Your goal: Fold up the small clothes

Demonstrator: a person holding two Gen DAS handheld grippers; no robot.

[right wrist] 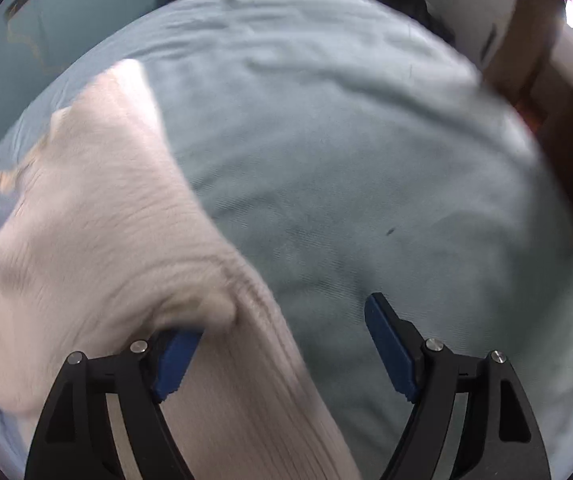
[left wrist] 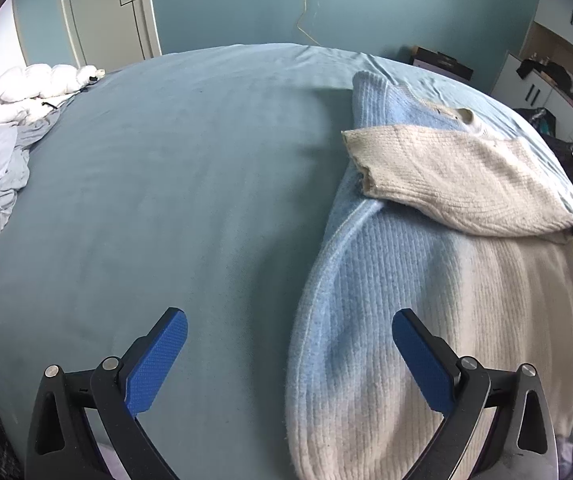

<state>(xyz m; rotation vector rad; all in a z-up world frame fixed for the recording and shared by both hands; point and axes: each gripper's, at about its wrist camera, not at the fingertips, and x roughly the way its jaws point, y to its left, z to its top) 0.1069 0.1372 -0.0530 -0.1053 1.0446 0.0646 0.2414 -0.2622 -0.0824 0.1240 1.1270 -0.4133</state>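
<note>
Left claw (left wrist: 289, 354) released, blue pads spread wide, nothing between them but bed and sweater edge. Knit sweater (left wrist: 398, 304), blue + cream ribbed, lies flat on the bed (left wrist: 174, 184) ahead and to the right of this claw; its left edge runs between the pads, right pad (left wrist: 422, 364) over the blue knit, left pad over bare sheet. One cream sleeve (left wrist: 458, 188) folded across the body, farther out from the claw, cuff end pointing left. White duvet (left wrist: 26, 92) bunched far left of the claw, at bed edge.

Right claw (right wrist: 284, 350) also released, jaws wide apart. Cream part of sweater (right wrist: 98, 216) sits left of and ahead of it, bunched fabric draped over the left pad's (right wrist: 174, 364) tip; right pad clear, over bare sheet. Can't tell if fabric is just resting on the left pad or caught. View blurred.
</note>
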